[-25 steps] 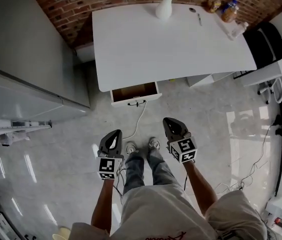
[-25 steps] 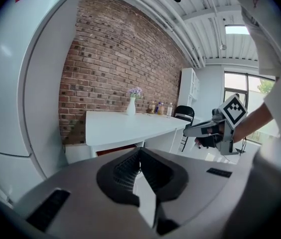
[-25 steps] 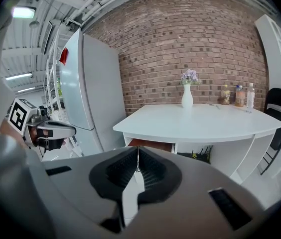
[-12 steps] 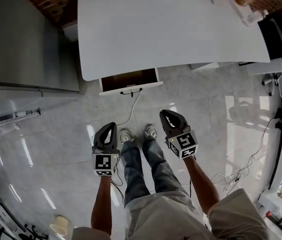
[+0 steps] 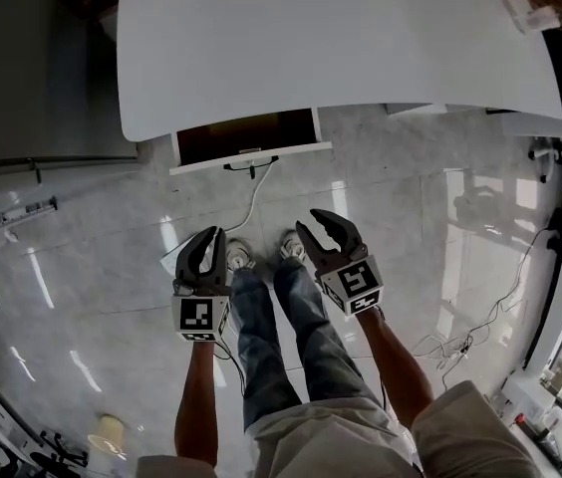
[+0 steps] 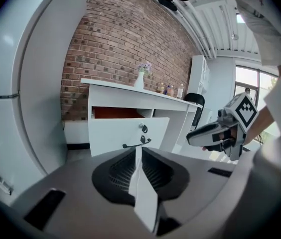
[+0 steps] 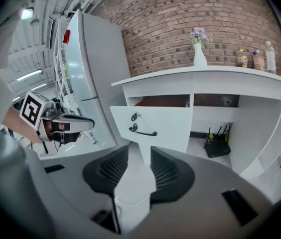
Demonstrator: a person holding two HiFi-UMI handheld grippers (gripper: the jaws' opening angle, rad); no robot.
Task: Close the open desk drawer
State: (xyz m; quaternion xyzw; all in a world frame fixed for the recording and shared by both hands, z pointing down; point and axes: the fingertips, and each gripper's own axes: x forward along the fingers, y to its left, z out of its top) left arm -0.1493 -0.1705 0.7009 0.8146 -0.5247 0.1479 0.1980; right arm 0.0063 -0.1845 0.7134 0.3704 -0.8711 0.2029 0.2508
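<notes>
The white desk (image 5: 341,38) has its drawer (image 5: 246,139) pulled out, showing a brown inside and a dark handle (image 5: 251,164) on its white front. Both grippers hang over the floor short of the drawer, apart from it. My left gripper (image 5: 204,239) has its jaws just opening, a thin gap with nothing in it. My right gripper (image 5: 319,229) is opening wide and is empty. The left gripper (image 6: 139,151) sees the drawer front (image 6: 128,131) ahead. The right gripper (image 7: 144,148) faces the drawer front (image 7: 153,126) and its handle (image 7: 141,131).
A tall grey fridge (image 5: 32,78) stands left of the desk. A cable (image 5: 253,202) runs over the floor from under the drawer to the person's shoes (image 5: 291,244). A vase (image 7: 199,54) and bottles (image 7: 254,59) stand on the desk. A router (image 7: 215,146) sits underneath.
Both grippers have sunk lower and the desk has come nearer in view. The right jaws have gone from shut to wide apart; the left jaws have parted slightly.
</notes>
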